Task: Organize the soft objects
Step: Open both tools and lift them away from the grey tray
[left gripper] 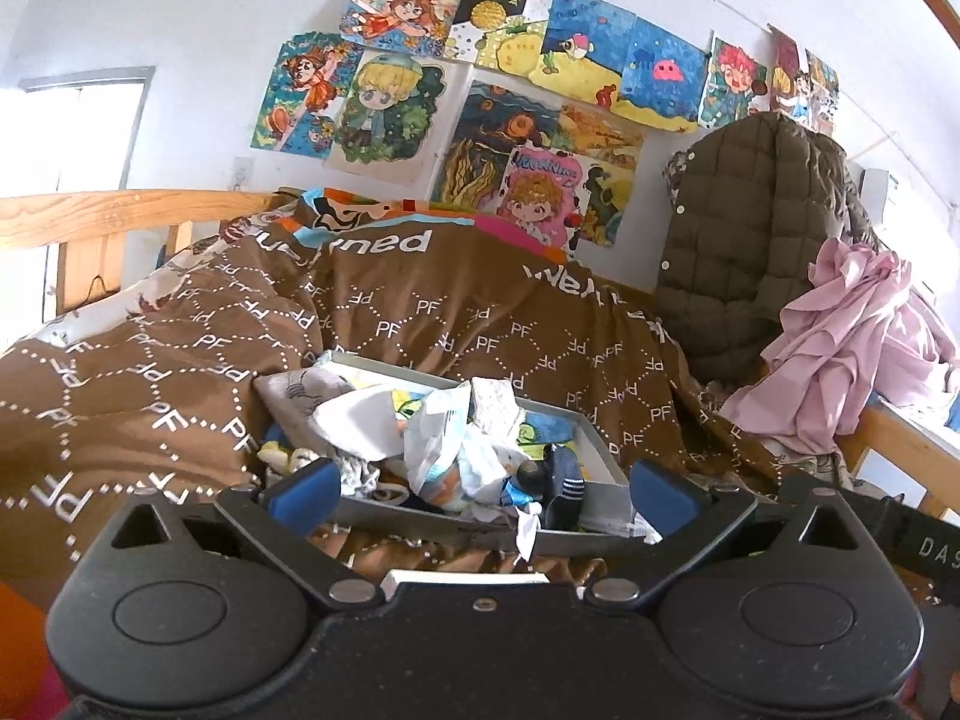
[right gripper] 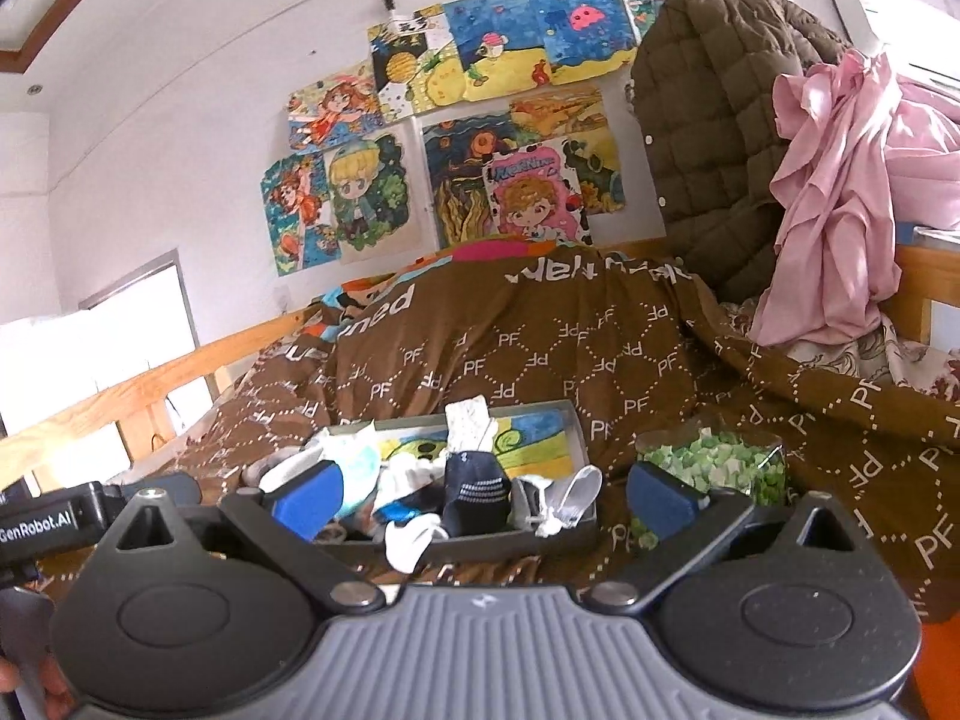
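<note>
- We read "PF" repeated in white inside dotted hexagons all over the brown printed duvet [left gripper: 420,312] covering the bed, with larger white lettering near its far edge that we cannot make out whole.
- In the right wrist view the black body of the other tool at the left edge carries "GenRobot.AI"; in the left wrist view a black part at the right edge shows "DAS".
- One anime drawing among the colourful paper drawings taped to the white wall [left gripper: 480,90] has a title in blue, too blurred for us to read.
- A quilted olive-brown jacket [left gripper: 750,240] hangs at the bed's far right corner, a crumpled pink cloth [left gripper: 852,330] draped just beside it; a pale wooden bed rail [left gripper: 120,213] runs along the left edge.
- The shallow grey rectangular tray [left gripper: 600,450] lies on the duvet, heaped with small soft garments [left gripper: 444,444], among them a navy sock with white stripes [right gripper: 477,495].
- A clear container of green and white bits [right gripper: 720,462] sits just right of the tray.
- Our left claw [left gripper: 480,489], blue pads spread wide, holds nothing and faces the tray's near edge.
- Our right claw [right gripper: 483,501] is likewise spread and holding nothing, the navy sock between its pads in view.
</note>
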